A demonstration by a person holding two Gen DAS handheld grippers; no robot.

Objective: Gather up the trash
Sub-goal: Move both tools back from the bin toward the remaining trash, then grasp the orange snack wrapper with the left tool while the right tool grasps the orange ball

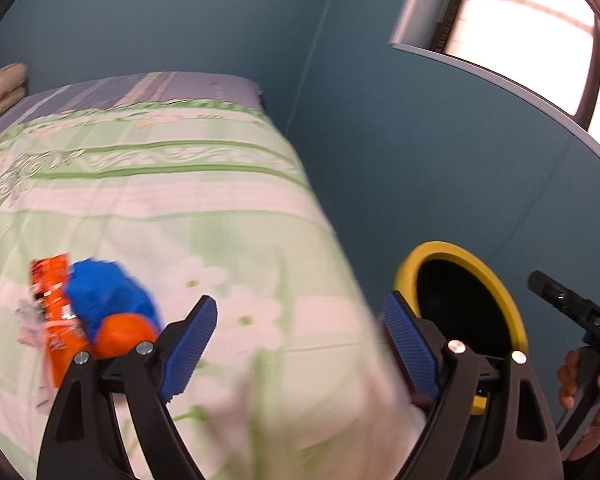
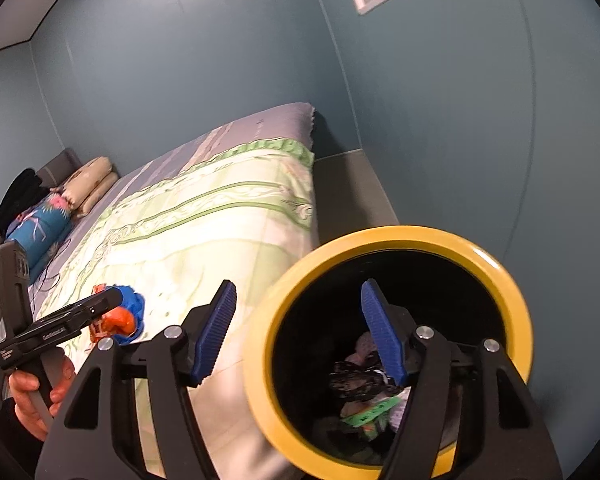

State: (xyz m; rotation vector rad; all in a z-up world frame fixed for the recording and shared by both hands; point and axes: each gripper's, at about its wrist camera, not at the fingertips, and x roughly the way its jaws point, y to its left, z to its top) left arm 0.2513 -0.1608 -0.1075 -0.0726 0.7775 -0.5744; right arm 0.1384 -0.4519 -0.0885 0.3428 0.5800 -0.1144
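With the right gripper (image 2: 300, 332) spread and empty over the yellow-rimmed bin (image 2: 496, 264) at lower right, the left gripper (image 1: 296, 344), likewise spread and empty, probably next reaches the orange-and-blue trash (image 1: 96, 312) on the bed (image 1: 180, 200) at lower left.

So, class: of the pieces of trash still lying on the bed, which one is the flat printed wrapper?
The orange-red wrapper, flat and rectangular. The blue crumpled piece and the rounded orange piece beside it are bulky.

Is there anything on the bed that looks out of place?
Yes. A small pile of litter lies on the green floral bedspread: an orange wrapper, a crumpled blue piece and an orange round item. It does not belong on a made bed.
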